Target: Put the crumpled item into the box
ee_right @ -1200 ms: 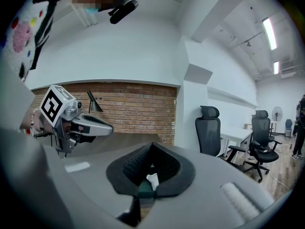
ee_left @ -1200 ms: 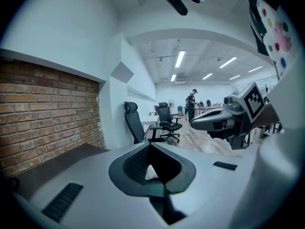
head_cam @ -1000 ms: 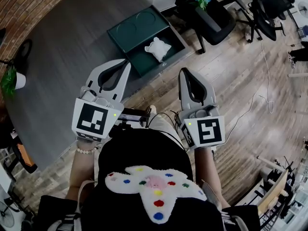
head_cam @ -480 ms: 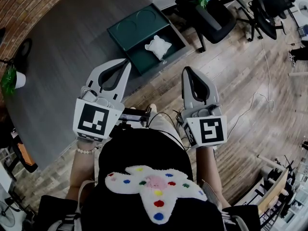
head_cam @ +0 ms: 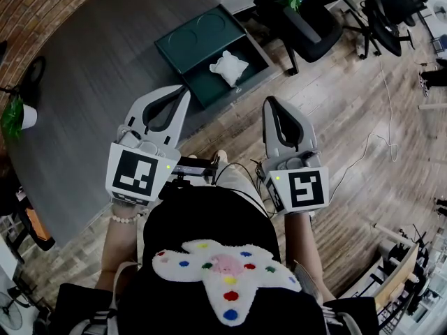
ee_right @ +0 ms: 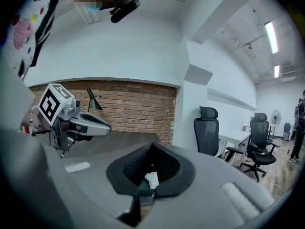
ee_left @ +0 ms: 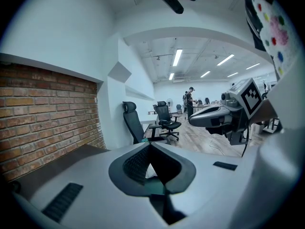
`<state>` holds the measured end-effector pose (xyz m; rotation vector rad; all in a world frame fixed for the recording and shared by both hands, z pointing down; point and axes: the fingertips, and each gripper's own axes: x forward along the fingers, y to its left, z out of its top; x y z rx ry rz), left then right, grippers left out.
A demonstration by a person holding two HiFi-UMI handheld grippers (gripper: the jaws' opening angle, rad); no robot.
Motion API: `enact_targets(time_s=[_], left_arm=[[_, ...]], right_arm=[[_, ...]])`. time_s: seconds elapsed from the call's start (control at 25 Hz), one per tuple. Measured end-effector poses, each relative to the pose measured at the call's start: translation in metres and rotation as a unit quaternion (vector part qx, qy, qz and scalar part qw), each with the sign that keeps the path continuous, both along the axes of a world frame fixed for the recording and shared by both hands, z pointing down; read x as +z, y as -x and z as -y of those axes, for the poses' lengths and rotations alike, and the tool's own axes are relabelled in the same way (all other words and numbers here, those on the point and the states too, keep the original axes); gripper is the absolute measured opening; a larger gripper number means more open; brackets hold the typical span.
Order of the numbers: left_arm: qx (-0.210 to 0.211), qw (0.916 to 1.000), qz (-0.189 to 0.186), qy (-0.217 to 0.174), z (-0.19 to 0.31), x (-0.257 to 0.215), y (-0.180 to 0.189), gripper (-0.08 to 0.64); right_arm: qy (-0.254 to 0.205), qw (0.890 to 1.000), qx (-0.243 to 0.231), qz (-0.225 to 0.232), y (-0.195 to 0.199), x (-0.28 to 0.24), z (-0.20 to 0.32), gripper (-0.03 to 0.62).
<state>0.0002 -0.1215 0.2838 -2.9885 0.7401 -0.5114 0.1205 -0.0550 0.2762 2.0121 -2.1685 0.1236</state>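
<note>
Head view: nothing has shifted in the last second, so the task looks finished. At the edge of the smooth grey carpet [head_cam: 84, 82] sits the dark-green rectangular box [head_cam: 185, 44]. The left gripper [head_cam: 184, 90] and right gripper [head_cam: 269, 102] hover short of it, jaws closed on nothing. The white, puffy crumpled item [head_cam: 229, 69] lies inside it.

left gripper view: crumpled item [ee_left: 149, 172] only a pale sliver behind closed jaws | right gripper view: box [ee_right: 142, 190] mostly hidden by right hand-held gripper [ee_right: 151, 145] | head view: plant [head_cam: 12, 117] cut by left edge | left gripper view: distant person [ee_left: 189, 97] too small to make out
</note>
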Motion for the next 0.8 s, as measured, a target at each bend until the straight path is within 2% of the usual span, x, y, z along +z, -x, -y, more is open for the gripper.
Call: enact_targets(time_s=[0.8], left_arm=[[-0.003,1.0000,-0.006,0.001,-0.0009,-0.0037,0.0011,0.008]], right_arm=[[0.001,1.000,0.000,0.006,0.0014,0.0015,0.0002,0.008]])
